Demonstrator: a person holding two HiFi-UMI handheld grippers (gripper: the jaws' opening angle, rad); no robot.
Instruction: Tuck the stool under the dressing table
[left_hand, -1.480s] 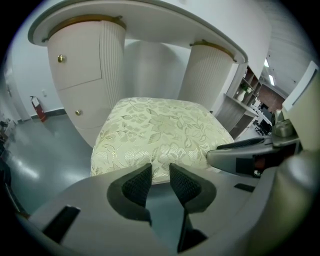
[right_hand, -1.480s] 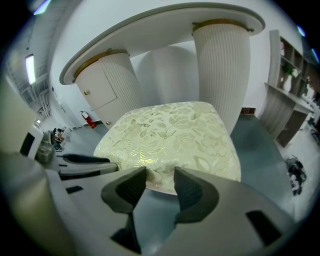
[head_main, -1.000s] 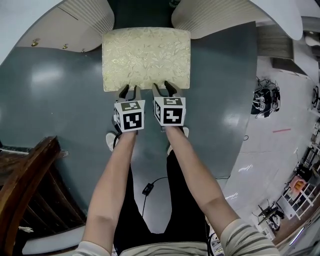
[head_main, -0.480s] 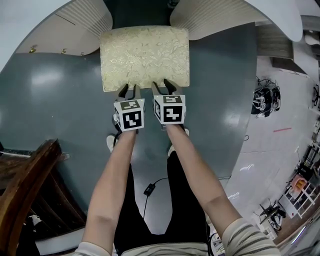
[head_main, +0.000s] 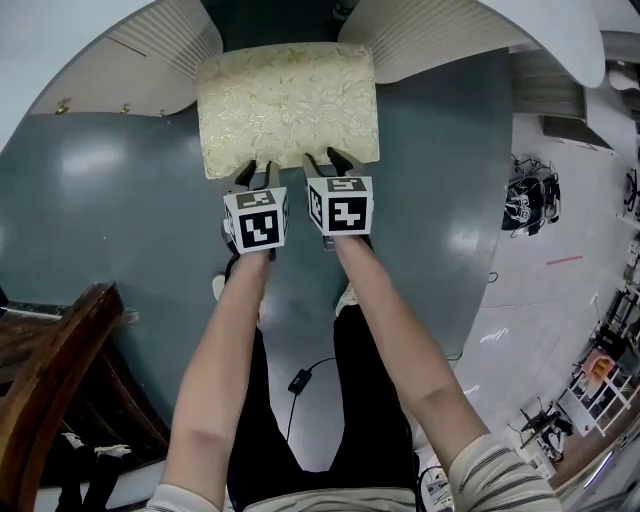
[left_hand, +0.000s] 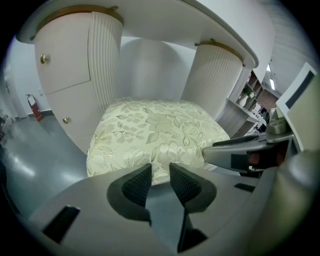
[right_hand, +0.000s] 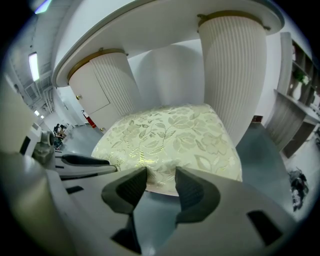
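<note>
The stool (head_main: 288, 105) has a cream floral cushion and stands half inside the gap between the two fluted white pedestals of the dressing table (head_main: 170, 40). My left gripper (head_main: 256, 168) and right gripper (head_main: 326, 158) sit side by side at the cushion's near edge. In the left gripper view the stool (left_hand: 155, 130) fills the middle, and the left gripper (left_hand: 160, 170) is shut on the cushion's near edge. The right gripper (right_hand: 161, 175) holds the same edge of the stool (right_hand: 170, 135), a little fabric bunched between its jaws. The tabletop (right_hand: 150, 30) overhangs the cushion's far part.
A dark wooden piece of furniture (head_main: 50, 350) stands at the lower left. A black cable (head_main: 300, 380) lies on the grey floor between the person's legs. Equipment (head_main: 530, 195) and shelving are off to the right on the white floor.
The stool has slid a little farther away from me, deeper between the pedestals. Both grippers have moved forward with it, still on its near edge.
</note>
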